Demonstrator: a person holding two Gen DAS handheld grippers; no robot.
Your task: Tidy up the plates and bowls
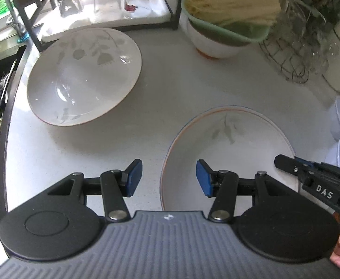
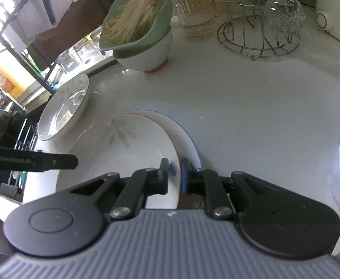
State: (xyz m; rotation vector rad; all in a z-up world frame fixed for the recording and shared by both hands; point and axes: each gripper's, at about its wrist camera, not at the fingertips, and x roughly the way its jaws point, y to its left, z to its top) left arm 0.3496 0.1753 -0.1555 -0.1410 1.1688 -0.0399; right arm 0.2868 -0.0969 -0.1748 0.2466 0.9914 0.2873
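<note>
Right gripper (image 2: 174,176): clamps near leaf plate (image 2: 128,153) rim.
Left gripper (image 1: 169,177): half-wide, empty, straddling that rim.
Far leaf plate (image 1: 83,76): surface's left edge.

Left gripper (image 1: 169,177) agape (pads bare), right gripper (image 2: 174,174) clamped — seemingly tilted

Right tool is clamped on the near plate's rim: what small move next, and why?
Probably lift that leaf plate slightly. The right tool is shut on its rim, and it overlaps a blue-rimmed plate beneath. The left tool hangs open, holding nothing, its pads either side of the near rim, so it could steady that side.
</note>
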